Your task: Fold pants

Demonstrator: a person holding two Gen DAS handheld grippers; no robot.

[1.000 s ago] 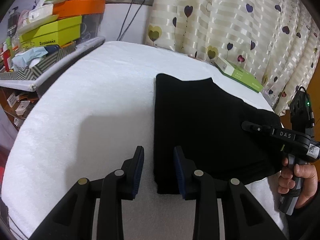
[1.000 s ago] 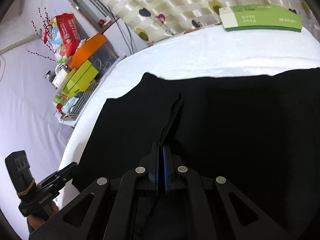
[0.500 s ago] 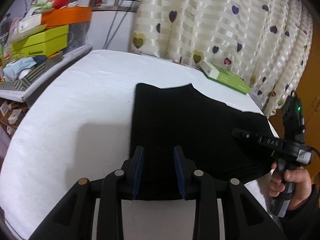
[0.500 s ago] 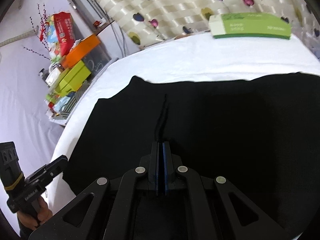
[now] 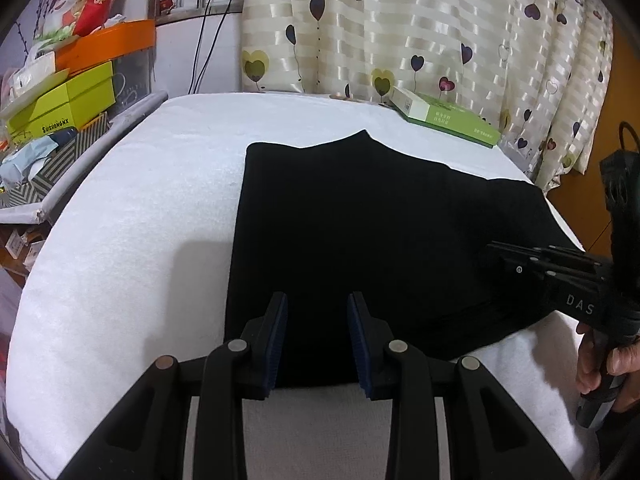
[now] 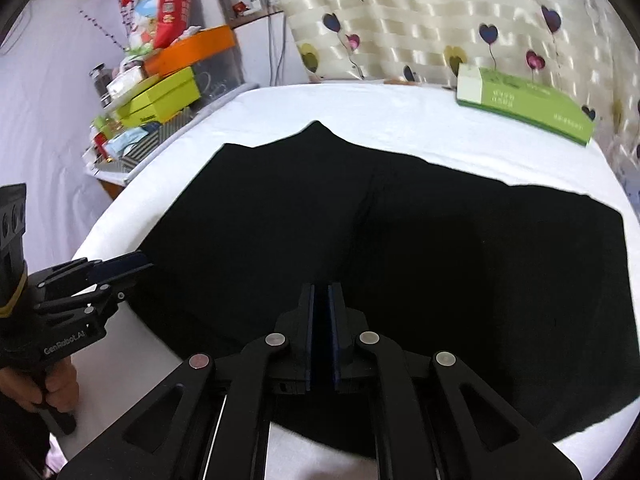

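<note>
Our left gripper (image 5: 316, 340) jaws apart over flat matte black fabric pants (image 5: 372, 240), fluffy white towel-covered table (image 5: 132, 220), our right gripper (image 6: 323, 336) jaws slightly parted, gripping nothing

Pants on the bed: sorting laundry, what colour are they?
Plain black pants, clearest in the right wrist view.

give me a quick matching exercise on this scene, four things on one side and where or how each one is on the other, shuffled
Things:
1. black pants
2. green box
3. left gripper
4. right gripper

States:
a. fingers spread apart over the near edge of the cloth
b. at the far edge of the white surface, by the heart-print curtain
c. lying flat across the white surface
d. fingers nearly closed, only a narrow gap between the pads

Pairs: 1-c, 2-b, 3-a, 4-d
</note>
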